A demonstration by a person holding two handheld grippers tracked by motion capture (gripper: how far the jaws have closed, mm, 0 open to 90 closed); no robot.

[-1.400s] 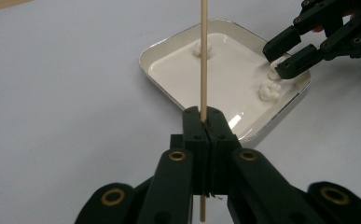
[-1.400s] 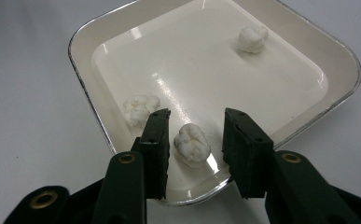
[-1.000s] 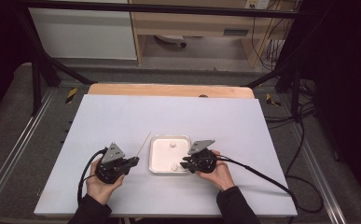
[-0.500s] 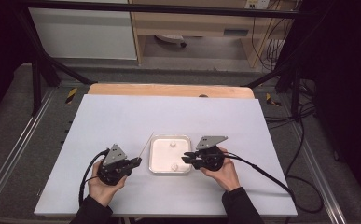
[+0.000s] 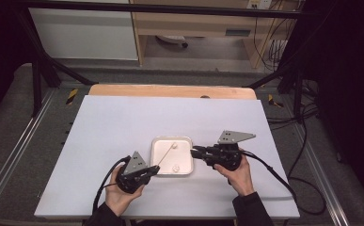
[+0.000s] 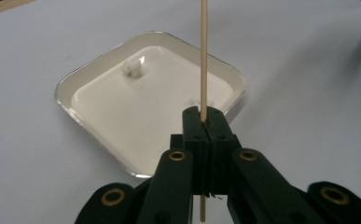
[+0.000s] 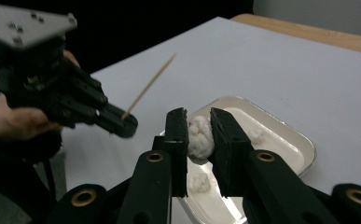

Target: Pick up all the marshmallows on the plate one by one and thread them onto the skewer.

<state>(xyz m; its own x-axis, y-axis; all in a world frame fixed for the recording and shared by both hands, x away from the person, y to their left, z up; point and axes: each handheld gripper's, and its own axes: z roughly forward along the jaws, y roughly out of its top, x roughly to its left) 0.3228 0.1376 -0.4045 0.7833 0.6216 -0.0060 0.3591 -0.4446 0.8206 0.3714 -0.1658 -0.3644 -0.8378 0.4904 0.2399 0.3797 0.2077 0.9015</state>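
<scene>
left gripper (image 6: 204,122) clamped on thin wooden skewer (image 6: 203,56), right gripper (image 7: 199,135) squeezing lumpy white cauliflower floret (image 7: 200,136), square white tray (image 5: 157,146) lower centre of frame

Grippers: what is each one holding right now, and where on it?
Left gripper clamps a wooden skewer near its lower end. Right gripper pinches a white lump by its sides.

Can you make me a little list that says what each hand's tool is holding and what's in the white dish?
left gripper: fingers shut on the wooden skewer, which points out over the dish
right gripper: fingers shut on a white lumpy piece, lifted above the dish
white dish: square, shiny rim, sits on the table between both grippers
inside the dish: two more small white pieces
what the white pieces are: cannot tell
</scene>
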